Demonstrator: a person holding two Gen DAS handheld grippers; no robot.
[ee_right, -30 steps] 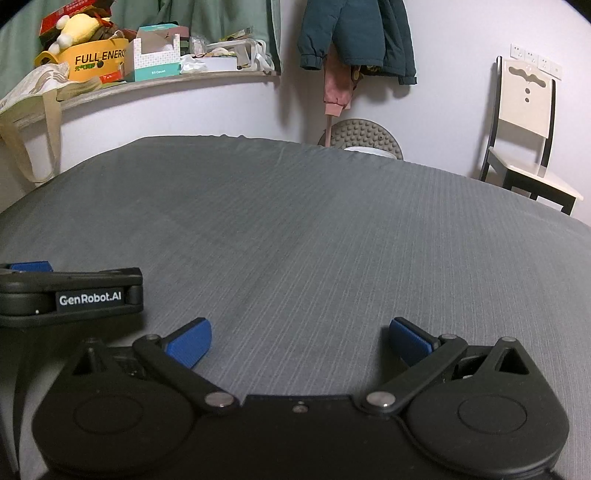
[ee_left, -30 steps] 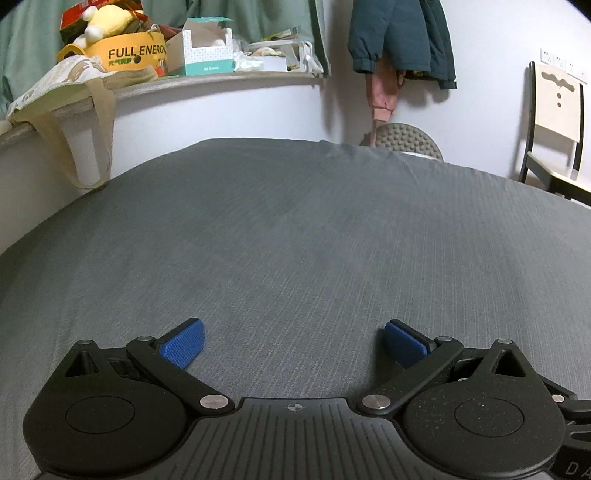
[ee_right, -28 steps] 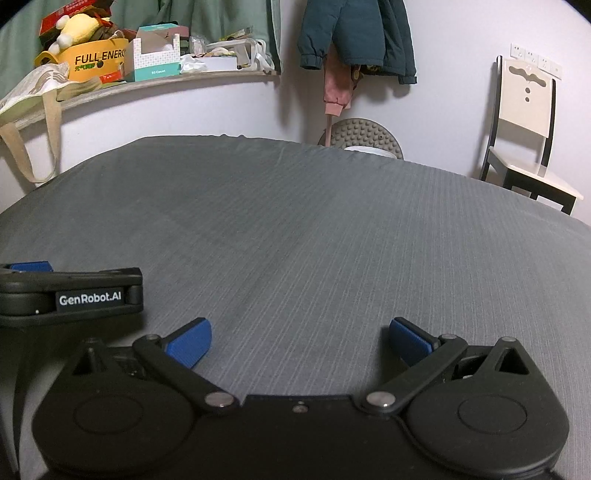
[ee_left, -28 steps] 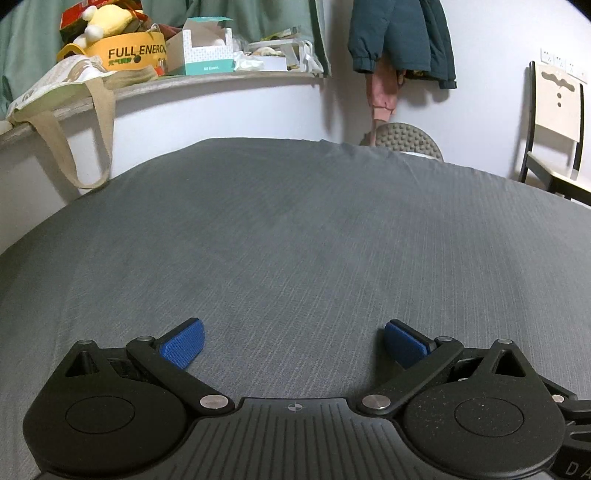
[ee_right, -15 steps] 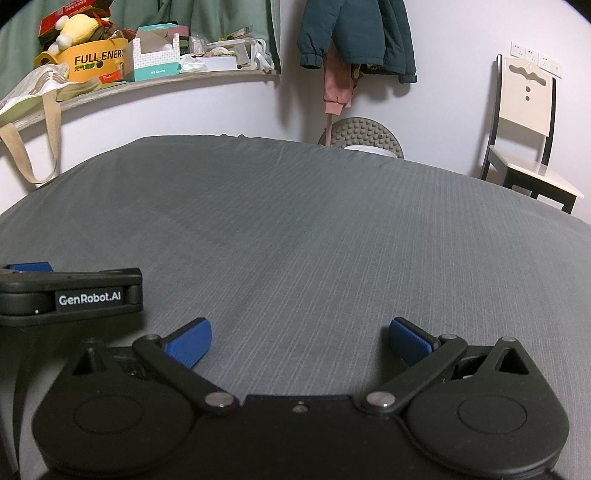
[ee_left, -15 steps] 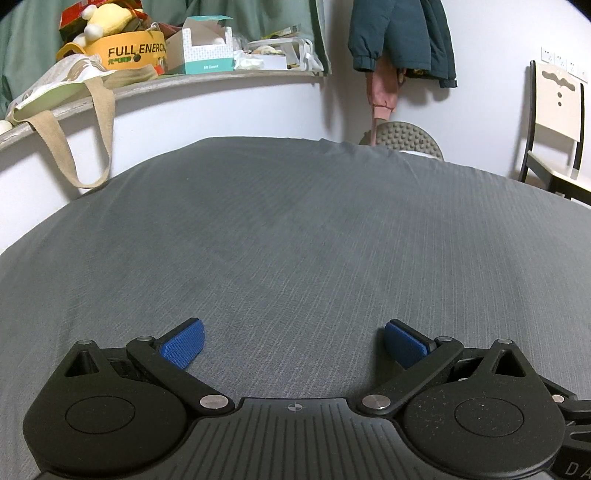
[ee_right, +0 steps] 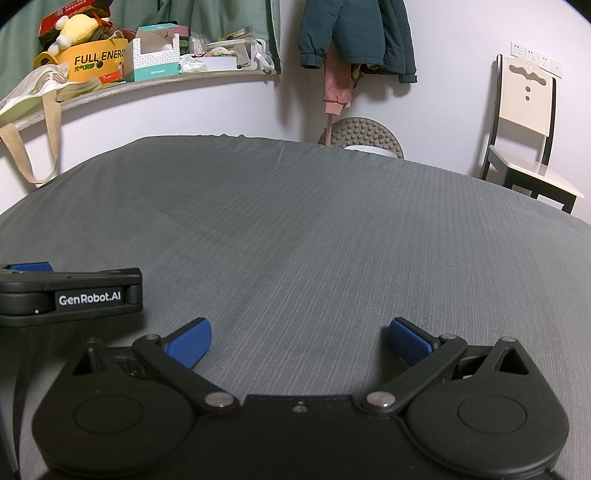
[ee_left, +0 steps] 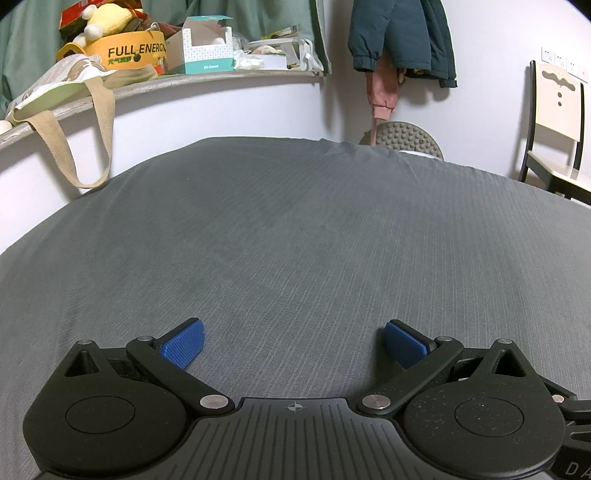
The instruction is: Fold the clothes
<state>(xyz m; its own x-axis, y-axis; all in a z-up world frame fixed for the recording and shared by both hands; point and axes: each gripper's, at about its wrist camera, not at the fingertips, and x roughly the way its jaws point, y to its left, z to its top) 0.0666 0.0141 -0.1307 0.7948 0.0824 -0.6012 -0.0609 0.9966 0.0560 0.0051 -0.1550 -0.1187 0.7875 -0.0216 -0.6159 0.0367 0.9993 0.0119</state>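
Both the left gripper (ee_left: 291, 343) and right gripper (ee_right: 299, 341) hover side by side, jaws spread wide and empty, over the bare grey bedsheet (ee_left: 295, 229), likely waiting because no garment is within reach.

Chair (ee_right: 524, 122) right (shelf (ee_right: 155, 83) left)

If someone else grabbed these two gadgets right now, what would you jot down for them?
Left gripper: open, holding nothing, low over the grey bedsheet.
Right gripper: open, holding nothing, beside the left one, same height.
Clothes: none on the sheet in either view. The only garments in sight are a dark green jacket and a pink one hanging on the wall.
Done: no folded item visible.
Left: find a garment, lay it flat, fold it.
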